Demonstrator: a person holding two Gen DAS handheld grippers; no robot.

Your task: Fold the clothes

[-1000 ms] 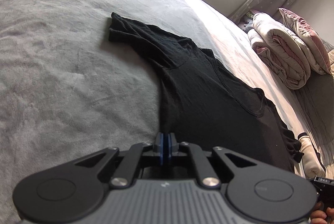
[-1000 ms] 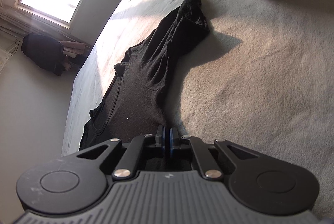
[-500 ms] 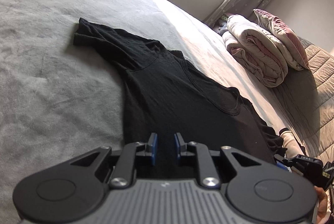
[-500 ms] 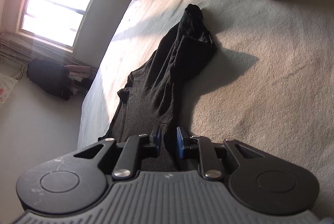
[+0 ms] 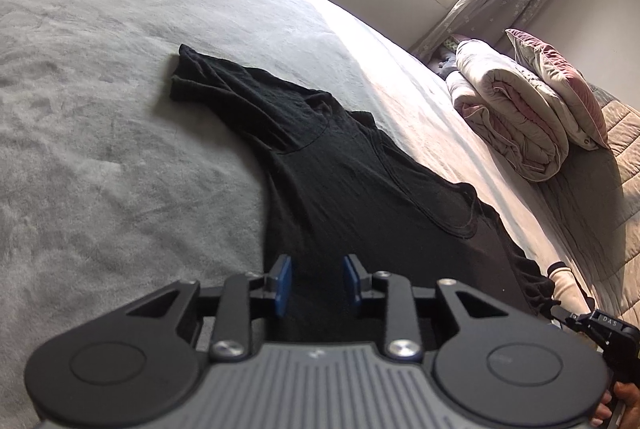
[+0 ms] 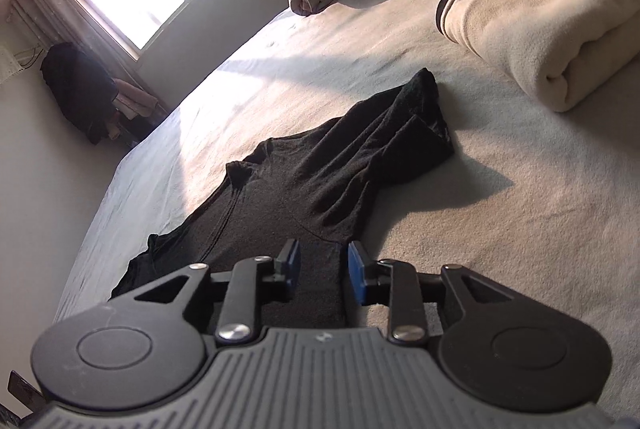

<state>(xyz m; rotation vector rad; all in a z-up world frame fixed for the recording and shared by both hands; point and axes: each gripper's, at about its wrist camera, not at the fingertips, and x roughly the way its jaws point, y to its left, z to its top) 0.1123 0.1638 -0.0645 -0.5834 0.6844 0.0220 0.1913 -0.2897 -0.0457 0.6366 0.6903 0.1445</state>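
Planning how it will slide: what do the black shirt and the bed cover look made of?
Shirt: thin matte knit, probably cotton jersey; it drapes limp with soft wrinkles and stitched seams. Bed cover: grey plush fleece, likely; its fuzzy nap shows brushed marks.

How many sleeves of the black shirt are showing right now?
2. One sleeve stretches away to the far left in the left wrist view; the other sleeve points toward the rolled cream blanket in the right wrist view. The black shirt lies spread on the bed.
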